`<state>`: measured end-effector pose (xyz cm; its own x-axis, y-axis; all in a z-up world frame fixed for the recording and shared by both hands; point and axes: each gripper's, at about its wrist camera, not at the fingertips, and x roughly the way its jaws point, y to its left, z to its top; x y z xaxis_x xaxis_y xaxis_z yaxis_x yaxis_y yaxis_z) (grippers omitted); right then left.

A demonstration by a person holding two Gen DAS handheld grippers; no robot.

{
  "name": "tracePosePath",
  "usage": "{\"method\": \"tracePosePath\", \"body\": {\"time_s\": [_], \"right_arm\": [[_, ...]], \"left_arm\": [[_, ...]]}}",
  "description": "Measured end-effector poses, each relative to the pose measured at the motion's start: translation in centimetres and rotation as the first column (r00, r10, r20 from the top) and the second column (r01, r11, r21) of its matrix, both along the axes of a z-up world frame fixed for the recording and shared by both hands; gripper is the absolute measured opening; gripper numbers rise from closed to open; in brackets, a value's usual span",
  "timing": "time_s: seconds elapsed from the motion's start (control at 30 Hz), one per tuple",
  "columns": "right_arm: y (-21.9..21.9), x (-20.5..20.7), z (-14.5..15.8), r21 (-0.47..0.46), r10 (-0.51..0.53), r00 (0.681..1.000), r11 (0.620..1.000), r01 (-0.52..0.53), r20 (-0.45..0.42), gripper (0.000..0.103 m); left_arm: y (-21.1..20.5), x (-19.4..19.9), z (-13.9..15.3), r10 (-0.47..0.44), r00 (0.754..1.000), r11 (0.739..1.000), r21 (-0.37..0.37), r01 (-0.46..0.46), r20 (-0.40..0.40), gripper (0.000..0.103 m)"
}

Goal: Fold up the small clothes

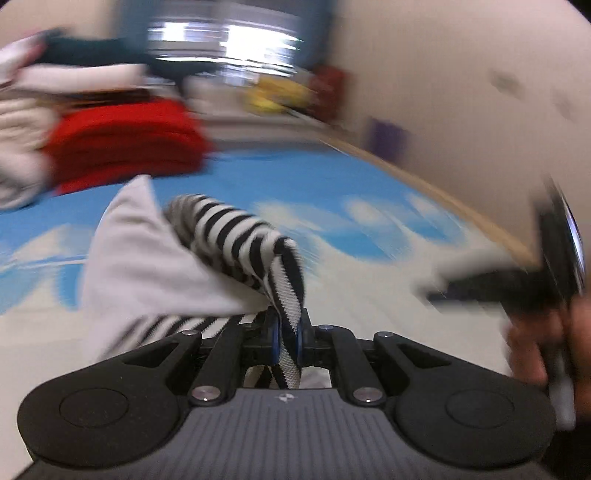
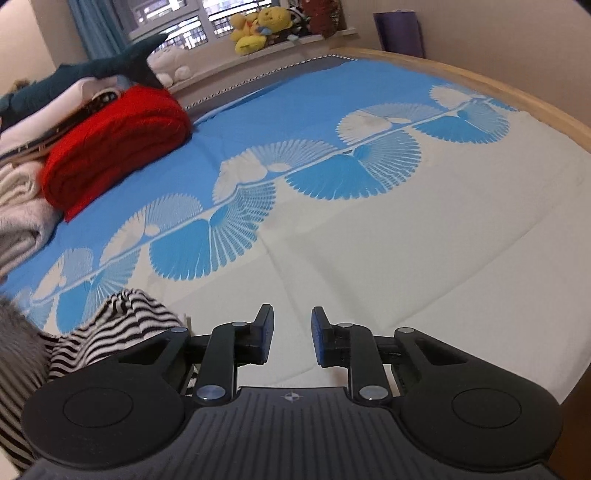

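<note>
A black-and-white striped garment (image 1: 236,236) with a plain white part hangs lifted over the bed, and my left gripper (image 1: 287,332) is shut on its striped hem. The left wrist view is heavily blurred. At its right edge my right gripper (image 1: 480,284) shows as a dark smear, held by a hand (image 1: 532,354). In the right wrist view my right gripper (image 2: 292,332) stands open over the white part of the bedspread (image 2: 406,258), with nothing between its blue pads (image 2: 320,332). The striped garment (image 2: 110,332) lies bunched to its lower left, apart from the fingers.
A folded red blanket (image 2: 114,144) and a stack of white and cream textiles (image 2: 22,192) sit at the bed's left. A plush shark (image 2: 110,66) lies on them. Soft toys (image 2: 258,26) line the windowsill. The wooden bed frame (image 2: 517,92) curves along the right.
</note>
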<state>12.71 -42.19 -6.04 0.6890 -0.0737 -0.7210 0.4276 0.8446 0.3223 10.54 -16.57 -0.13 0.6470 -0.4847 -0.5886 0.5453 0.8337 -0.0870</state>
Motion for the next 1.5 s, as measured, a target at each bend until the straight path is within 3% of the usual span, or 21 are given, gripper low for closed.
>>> {"method": "tracePosePath", "body": {"time_s": [0.07,0.13,0.23,0.27,0.33,0.47,0.6,0.67,0.73,0.8,0.87,0.9,0.97,1.0,1.03,1.1,1.23,1.3,1.37,1.43,1.5], "right_arm": [[-0.6,0.0,0.0,0.013,-0.002,1.0,1.0,0.002,0.009,0.023],[-0.8,0.1,0.0,0.023,0.013,1.0,1.0,-0.014,0.018,0.025],[-0.4,0.6,-0.2,0.048,0.076,0.997,0.996,-0.077,0.027,0.025],[-0.1,0.9,-0.3,0.061,0.104,0.994,0.993,-0.105,0.029,0.025],[0.6,1.6,-0.4,0.098,0.157,0.987,0.982,-0.16,0.044,0.025],[2.9,3.6,-0.7,0.158,0.26,0.963,0.951,-0.267,0.064,0.032],[5.4,6.0,-1.6,0.201,0.312,0.95,0.929,-0.311,0.028,0.048],[6.4,7.2,-2.2,0.201,0.31,0.951,0.932,-0.301,-0.01,0.05],[7.0,8.1,-3.0,0.218,0.293,0.955,0.936,-0.278,-0.039,0.05],[7.4,8.8,-4.0,0.248,0.283,0.956,0.934,-0.258,-0.073,0.05],[7.7,9.4,-5.1,0.272,0.275,0.956,0.932,-0.239,-0.102,0.05],[7.8,9.6,-5.5,0.285,0.274,0.956,0.929,-0.234,-0.109,0.05],[7.9,9.8,-5.9,0.323,0.273,0.958,0.918,-0.232,-0.09,0.036],[7.9,9.9,-5.9,0.347,0.281,0.957,0.907,-0.241,-0.07,0.018],[7.9,9.8,-5.7,0.363,0.288,0.956,0.897,-0.252,-0.049,0.008],[7.7,9.3,-4.5,0.358,0.273,0.962,0.896,-0.264,0.025,0.005],[4.4,6.6,-1.2,0.401,0.087,0.965,0.898,-0.184,0.247,0.003],[4.8,6.7,-1.2,0.272,0.118,0.98,0.949,-0.159,0.161,0.003],[5.1,7.7,-3.4,0.243,0.134,0.991,0.961,-0.128,-0.007,0.003],[5.8,8.7,-5.7,0.219,0.146,0.978,0.969,-0.112,-0.148,0.003],[7.0,9.2,-6.0,0.159,0.176,0.97,0.976,-0.149,-0.17,0.003]], "left_arm": [[-3.8,-0.2,-3.6,-0.144,0.982,0.987,0.057,0.152,-0.125,0.017],[-5.3,0.2,-6.6,-0.203,0.942,0.968,0.087,0.234,-0.267,0.017],[-2.2,1.0,-5.6,-0.217,0.931,0.974,-0.003,0.226,-0.293,0.02],[-0.4,1.4,-4.7,-0.219,0.932,0.975,-0.044,0.216,-0.29,0.028],[3.5,2.4,-2.7,-0.185,0.949,0.983,-0.067,0.174,-0.257,0.041],[9.4,4.5,-0.7,-0.082,0.972,0.997,-0.012,0.082,-0.218,0.045],[13.8,6.5,-2.7,0.024,0.964,0.999,-0.038,-0.035,-0.263,0.059],[15.6,7.0,-5.1,0.069,0.942,0.991,-0.085,-0.102,-0.328,0.06],[16.2,8.5,-6.8,0.167,0.865,0.97,-0.081,-0.231,-0.473,0.06],[16.8,9.1,-6.8,0.153,0.846,0.942,-0.182,-0.281,-0.511,0.067],[16.5,9.4,-6.9,0.14,0.841,0.945,-0.182,-0.27,-0.523,0.075],[16.4,9.6,-7.1,0.134,0.834,0.95,-0.17,-0.262,-0.535,0.077],[16.1,9.5,-8.0,0.122,0.803,0.954,-0.155,-0.258,-0.583,0.078],[15.9,9.6,-8.5,0.118,0.789,0.955,-0.149,-0.256,-0.602,0.08],[15.7,9.4,-8.7,0.123,0.784,0.957,-0.135,-0.255,-0.608,0.081],[15.3,9.0,-8.9,0.123,0.793,0.966,-0.11,-0.233,-0.597,0.082],[14.5,9.1,-8.9,0.074,0.816,0.979,-0.112,-0.168,-0.573,0.086],[13.4,8.8,-9.6,0.085,0.826,0.993,-0.026,-0.119,-0.557,0.086],[12.5,8.6,-10.8,0.092,0.822,0.996,0.06,-0.07,-0.562,0.087],[12.3,8.4,-11.4,0.089,0.814,0.995,0.083,-0.05,-0.575,0.088],[12.4,8.5,-11.3,0.087,0.814,0.995,0.089,-0.044,-0.574,0.088]]}}
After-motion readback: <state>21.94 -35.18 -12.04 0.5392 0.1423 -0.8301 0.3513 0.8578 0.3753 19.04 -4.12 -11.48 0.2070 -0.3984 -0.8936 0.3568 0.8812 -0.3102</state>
